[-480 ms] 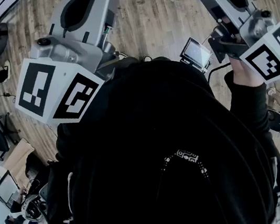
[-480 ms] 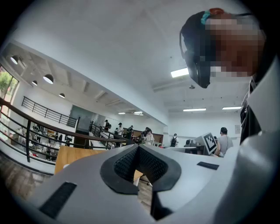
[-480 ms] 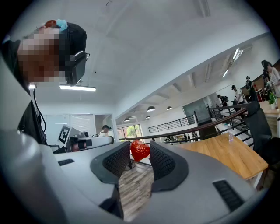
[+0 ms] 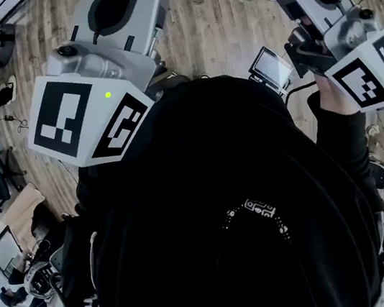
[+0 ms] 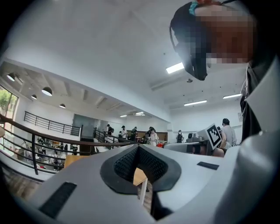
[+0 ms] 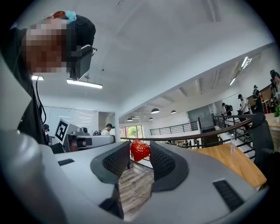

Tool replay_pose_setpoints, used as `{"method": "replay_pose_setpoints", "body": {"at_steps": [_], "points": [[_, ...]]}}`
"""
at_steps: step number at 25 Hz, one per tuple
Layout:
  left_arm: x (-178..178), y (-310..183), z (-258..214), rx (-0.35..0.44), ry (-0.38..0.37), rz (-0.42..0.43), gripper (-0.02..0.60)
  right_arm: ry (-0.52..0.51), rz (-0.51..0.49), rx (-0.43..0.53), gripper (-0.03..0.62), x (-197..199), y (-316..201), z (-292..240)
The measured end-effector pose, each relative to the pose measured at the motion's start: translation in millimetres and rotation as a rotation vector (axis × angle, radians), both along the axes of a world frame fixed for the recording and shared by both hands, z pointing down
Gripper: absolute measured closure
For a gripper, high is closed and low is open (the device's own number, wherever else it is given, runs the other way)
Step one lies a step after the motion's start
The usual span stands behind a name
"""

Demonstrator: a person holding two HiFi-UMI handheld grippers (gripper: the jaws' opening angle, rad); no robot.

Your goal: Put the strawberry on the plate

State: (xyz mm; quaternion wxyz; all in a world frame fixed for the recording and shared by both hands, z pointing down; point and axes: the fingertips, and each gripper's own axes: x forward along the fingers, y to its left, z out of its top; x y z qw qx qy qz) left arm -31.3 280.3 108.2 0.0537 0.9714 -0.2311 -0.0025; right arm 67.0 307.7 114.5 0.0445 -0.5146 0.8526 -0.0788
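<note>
**Strawberry held up, no plate in sight**

The right tool (image 6: 140, 154) is clamped on the strawberry (image 6: 140, 149) at its tips and raised toward the room, probably for carrying. The left tool (image 5: 138, 149) is closed and empty, likely just kept clear. No view shows the plate.

The glossy red strawberry (image 6: 140, 150) is pinched between the pad tips of the right gripper (image 6: 140, 154).
</note>
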Motion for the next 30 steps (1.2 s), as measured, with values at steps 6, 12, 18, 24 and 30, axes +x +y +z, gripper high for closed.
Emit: {"method": "replay_pose_setpoints", "body": {"at_steps": [6,12,18,24,30], "points": [[11.5,-4.1,3.8,0.002,-0.023,0.029,0.580,0.021,0.032,-0.003,0.443,4.1,-5.8,1.8],[0.9,-14.8,18.1,-0.022,-0.053,0.028,0.580,0.021,0.049,-0.017,0.442,-0.1,-13.5,11.4],[13.6,-15.7,20.5,-0.003,-0.088,0.052,0.580,-0.002,0.051,-0.045,0.442,7.4,-12.7,19.5],[26.9,-30.9,19.6,0.026,-0.091,0.007,0.580,0.027,0.177,-0.075,0.442,27.1,-24.2,27.4],[43.9,-35.0,21.6,0.042,-0.093,0.020,0.580,0.069,0.231,-0.047,0.442,33.4,-24.2,20.8]]}}
